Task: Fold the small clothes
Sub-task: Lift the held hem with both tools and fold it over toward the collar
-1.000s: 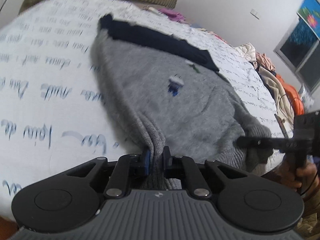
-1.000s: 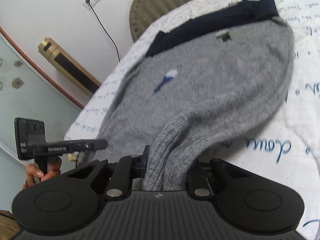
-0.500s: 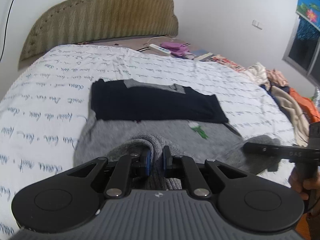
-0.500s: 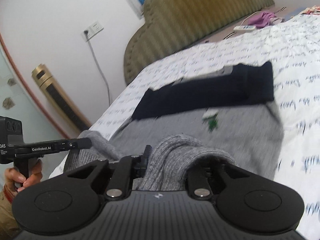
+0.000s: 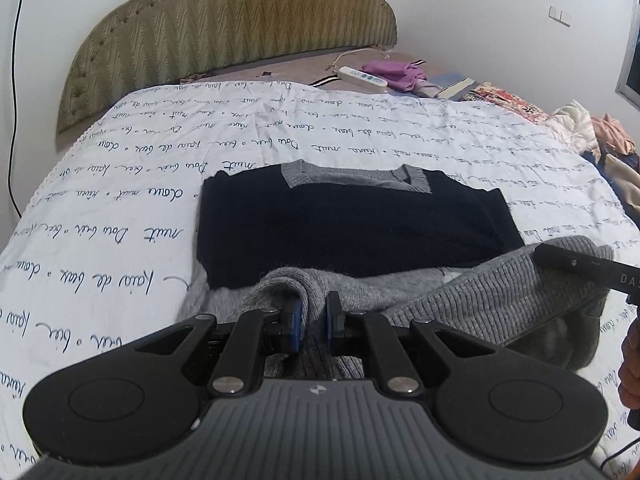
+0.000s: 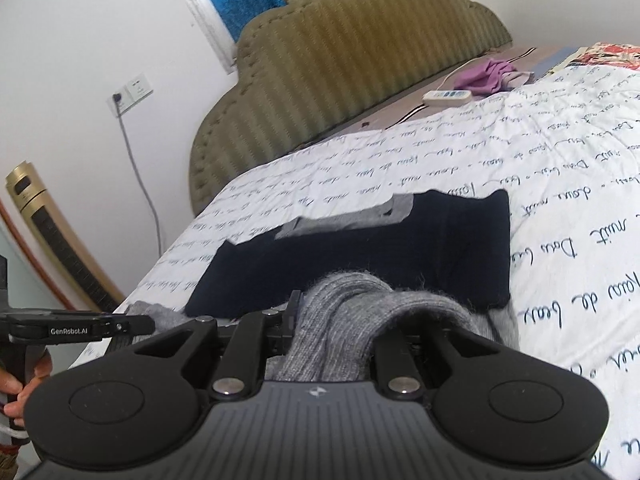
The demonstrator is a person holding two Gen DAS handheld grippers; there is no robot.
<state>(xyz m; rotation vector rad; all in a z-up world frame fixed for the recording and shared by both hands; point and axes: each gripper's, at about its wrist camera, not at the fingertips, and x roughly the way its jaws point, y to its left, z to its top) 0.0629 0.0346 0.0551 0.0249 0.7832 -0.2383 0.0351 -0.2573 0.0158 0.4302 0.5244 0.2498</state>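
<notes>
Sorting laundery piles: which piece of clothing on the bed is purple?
The crumpled purple garment by the headboard, beside the white power strip; the sweater is grey and navy.

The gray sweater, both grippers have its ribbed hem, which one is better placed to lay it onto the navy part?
Neither clearly. The left gripper and right gripper both pinch the sweater hem beside the navy part; they should probably move together.

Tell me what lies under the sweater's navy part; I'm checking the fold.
The navy part rests on the sweater's grey body, which peeks out at its near edge. The rest underneath is covered.
</notes>
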